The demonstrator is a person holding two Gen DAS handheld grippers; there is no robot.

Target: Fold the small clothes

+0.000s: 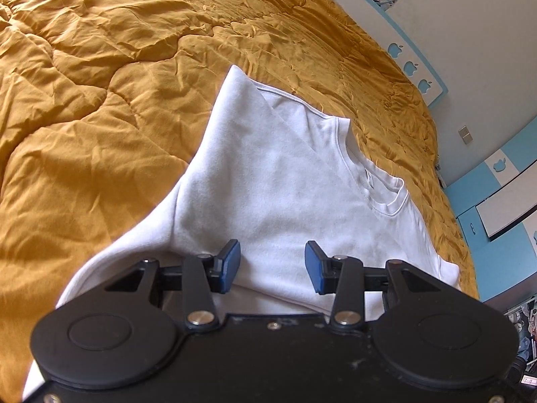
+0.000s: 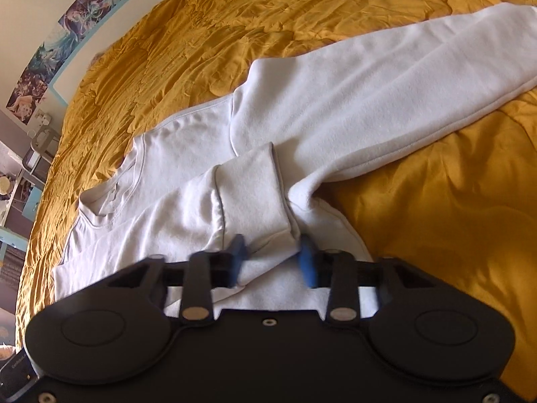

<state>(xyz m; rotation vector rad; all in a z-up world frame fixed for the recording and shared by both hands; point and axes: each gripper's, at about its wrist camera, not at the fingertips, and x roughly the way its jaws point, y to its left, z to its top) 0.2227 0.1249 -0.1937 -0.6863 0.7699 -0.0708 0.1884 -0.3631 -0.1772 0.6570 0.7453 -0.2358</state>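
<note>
The white sweatshirt (image 1: 285, 181) lies across the centre of the left wrist view on the mustard quilt (image 1: 84, 117), collar toward centre right, and the left gripper (image 1: 272, 267) hovers at lower centre with its jaws wide and nothing between them. In the right wrist view the right gripper (image 2: 273, 260) is blurred at lower centre, jaws parted either side of a bunched sleeve cuff (image 2: 248, 194); whether the pads are touching the cloth I cannot tell. The likely trouble is that thick fleece slips or drags the layer beneath if a pinch takes more than 1 layer, which would skew the fold, and the soft, rumpled quilt may let an edge creep. Counted: 1 sweatshirt, 1 long sleeve (image 2: 402, 67) reaching to the upper right, 1 folded-in cuff, 2 grippers, 1 quilt
</note>
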